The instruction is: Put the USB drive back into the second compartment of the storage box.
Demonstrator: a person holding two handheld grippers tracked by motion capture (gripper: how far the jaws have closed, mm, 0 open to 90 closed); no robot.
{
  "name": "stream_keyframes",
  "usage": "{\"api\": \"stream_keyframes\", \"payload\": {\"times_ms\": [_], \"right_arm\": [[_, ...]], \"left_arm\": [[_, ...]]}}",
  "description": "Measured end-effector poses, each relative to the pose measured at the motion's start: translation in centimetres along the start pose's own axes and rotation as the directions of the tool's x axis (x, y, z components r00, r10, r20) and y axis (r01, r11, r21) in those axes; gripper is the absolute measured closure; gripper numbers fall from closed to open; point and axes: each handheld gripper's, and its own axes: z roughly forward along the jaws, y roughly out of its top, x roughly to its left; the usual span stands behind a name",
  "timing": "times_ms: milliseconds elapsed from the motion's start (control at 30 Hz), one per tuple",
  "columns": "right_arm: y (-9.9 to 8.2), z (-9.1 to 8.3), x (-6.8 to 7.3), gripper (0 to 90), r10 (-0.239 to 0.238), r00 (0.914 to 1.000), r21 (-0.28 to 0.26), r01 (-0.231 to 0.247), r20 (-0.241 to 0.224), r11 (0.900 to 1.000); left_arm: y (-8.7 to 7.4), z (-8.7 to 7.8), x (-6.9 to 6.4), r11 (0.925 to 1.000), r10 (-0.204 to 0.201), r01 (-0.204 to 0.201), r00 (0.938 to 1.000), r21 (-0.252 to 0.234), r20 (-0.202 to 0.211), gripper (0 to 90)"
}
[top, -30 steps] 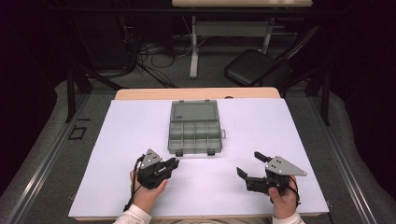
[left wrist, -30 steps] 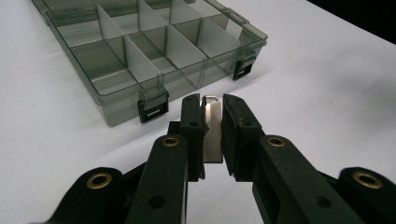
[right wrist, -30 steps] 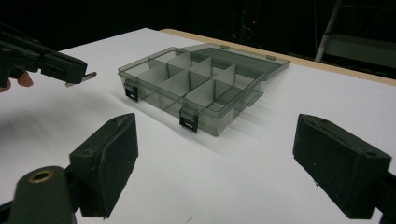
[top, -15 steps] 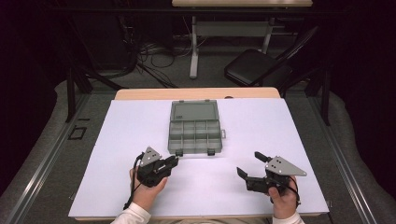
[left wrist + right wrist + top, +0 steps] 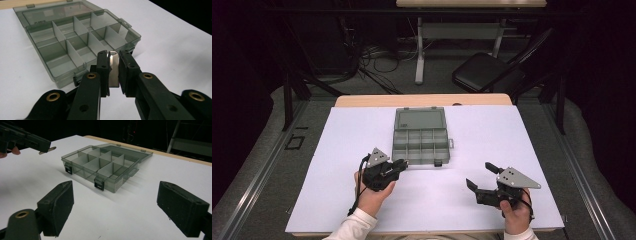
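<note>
the left gripper (image 5: 398, 166) is clamped on a small flat metal plate (image 5: 113, 68), held on edge between its pads. it hangs just off the bench (image 5: 522, 150), near the front left corner of the open box (image 5: 421, 145). the right gripper (image 5: 481, 176) holds nothing, its jaws standing wide, and sits near the front edge of the bench toward the right corner, well apart from the box.

what could go wrong: the plate is thin, smooth and shiny, and the pads catch only part of it, with the top end poking out past them. a quick tilt or a small easing of the squeeze could let it slide out and drop on the bench short of the box. the compartments are narrow and split by upright dividers (image 5: 71, 53). if the plate comes in at a slant it may land on top of a divider, or fall in the wrong cell. the box is light and nothing pins it down, so a knock from the jaws on its front wall or latches (image 5: 99, 184) could shove it back across the bench.

the plate lies inside the left gripper itself. the box stands just ahead of it, toward the middle of the bench, lid folded back toward the far edge. in the right gripper view the plate's tip (image 5: 48, 150) sticks out of the left gripper, above the bench and just short of the box's near corner.
</note>
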Motion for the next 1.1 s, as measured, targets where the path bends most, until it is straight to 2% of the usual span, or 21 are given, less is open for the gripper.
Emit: {"api": "stream_keyframes", "payload": {"times_ms": [233, 700, 1100], "right_arm": [[0.0, 0.0, 0.0, 13.8, 0.001, 1.0, 0.0, -0.001, -0.001, 1.0], [0.0, 0.0, 0.0, 13.8, 0.0, 1.0, 0.005, 0.0, -0.002, 1.0], [-0.1, 0.1, -0.1, 13.8, -0.001, 1.0, 0.005, 0.001, -0.001, 1.0]], "left_arm": [[1.4, 0.1, -0.3, 0.9999, 0.01, -0.01, 0.9999, 0.006, -0.01, 79.3], [3.8, 0.5, 0.4, 0.9994, 0.029, -0.029, 0.9988, 0.017, -0.039, 79.3], [5.0, 1.7, 1.3, 0.9987, 0.024, -0.021, 0.9978, 0.046, -0.062, 79.3]]}}
